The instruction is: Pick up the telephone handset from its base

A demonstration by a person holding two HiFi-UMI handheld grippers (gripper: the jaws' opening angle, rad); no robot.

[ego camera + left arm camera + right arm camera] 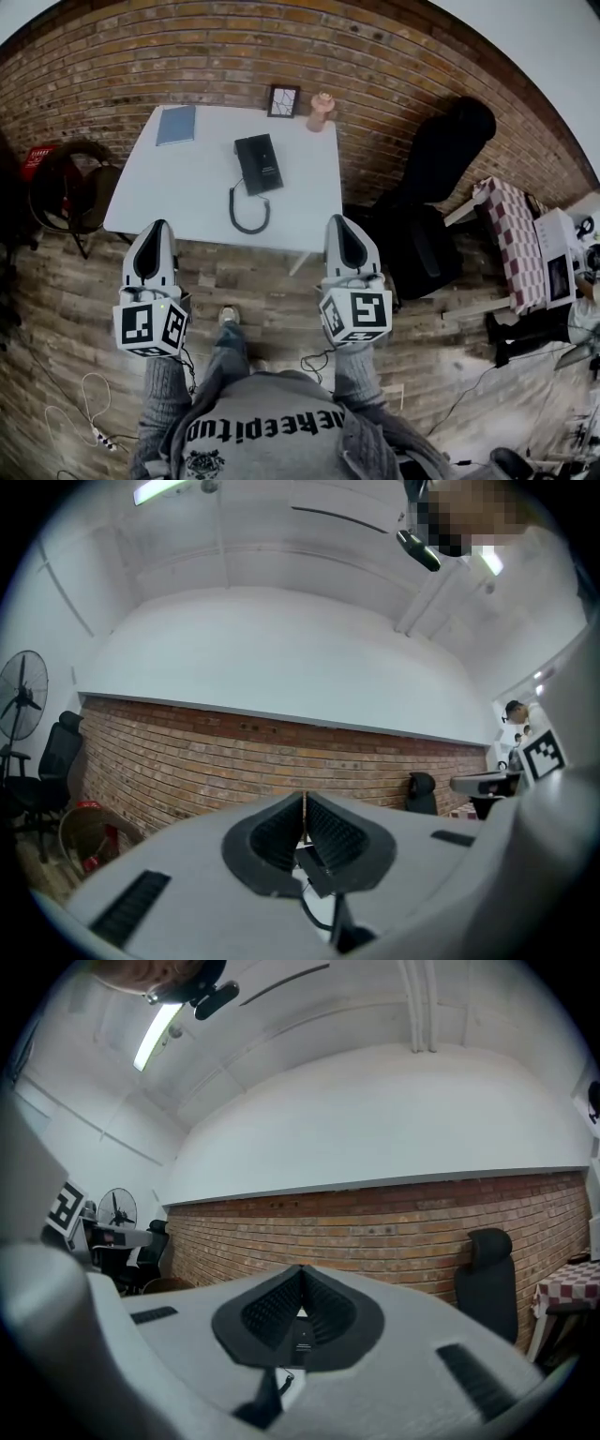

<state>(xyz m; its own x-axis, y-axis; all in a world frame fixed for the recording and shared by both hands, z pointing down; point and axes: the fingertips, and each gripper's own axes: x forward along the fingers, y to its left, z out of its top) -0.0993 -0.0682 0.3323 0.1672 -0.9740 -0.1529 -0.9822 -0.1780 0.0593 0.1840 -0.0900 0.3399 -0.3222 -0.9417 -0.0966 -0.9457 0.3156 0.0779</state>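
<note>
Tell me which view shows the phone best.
Head view: the phone sits whole on the white table, seen from above, coiled cord too. Both gripper views catch only a dark sliver of it and a bit of cord through a narrow gap at centre.

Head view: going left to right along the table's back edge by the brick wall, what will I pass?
Blue notebook → picture frame → pink jar. The telephone lies nearer to you, in front of that row.
</note>
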